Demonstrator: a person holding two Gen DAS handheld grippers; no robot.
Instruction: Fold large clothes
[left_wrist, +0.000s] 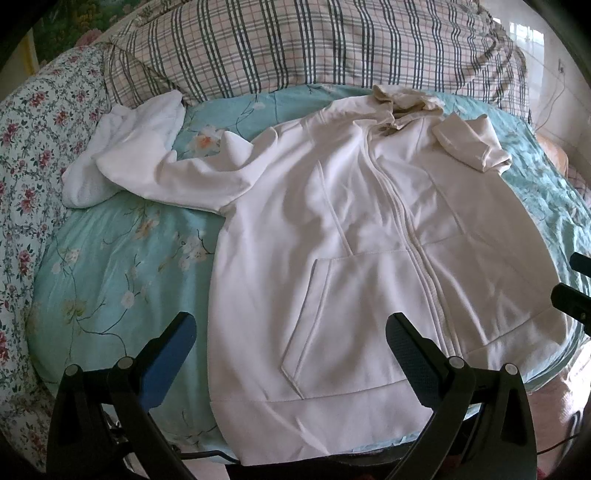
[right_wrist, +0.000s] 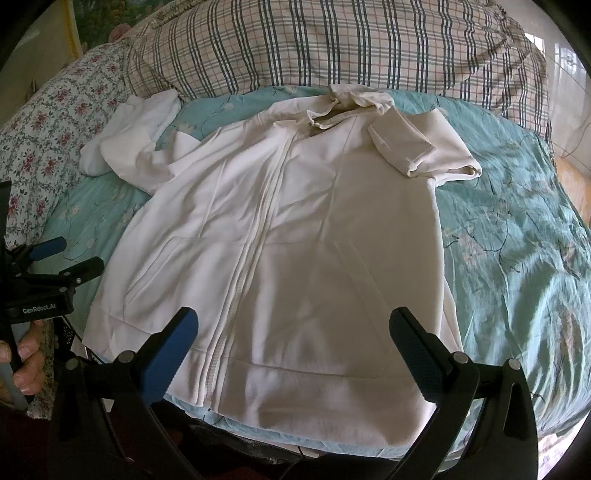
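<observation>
A white zip-up hoodie (left_wrist: 332, 266) lies face up on the teal floral bedspread (left_wrist: 110, 258), hem toward me; it also shows in the right wrist view (right_wrist: 295, 240). Its left sleeve (left_wrist: 177, 173) stretches out to the left. Its right sleeve (right_wrist: 417, 147) is folded in over the chest, and the hood (right_wrist: 351, 103) is bunched at the far end. My left gripper (left_wrist: 291, 339) is open and empty above the hem's left half. My right gripper (right_wrist: 295, 336) is open and empty above the hem's right half. The left gripper also appears at the left edge of the right wrist view (right_wrist: 66, 262).
A plaid pillow (left_wrist: 314, 48) lies across the far end of the bed. A pink-flowered quilt (left_wrist: 33, 129) bunches along the left side. A small white cloth (left_wrist: 122, 147) lies under the left sleeve's cuff. The bed's near edge runs just below the hem.
</observation>
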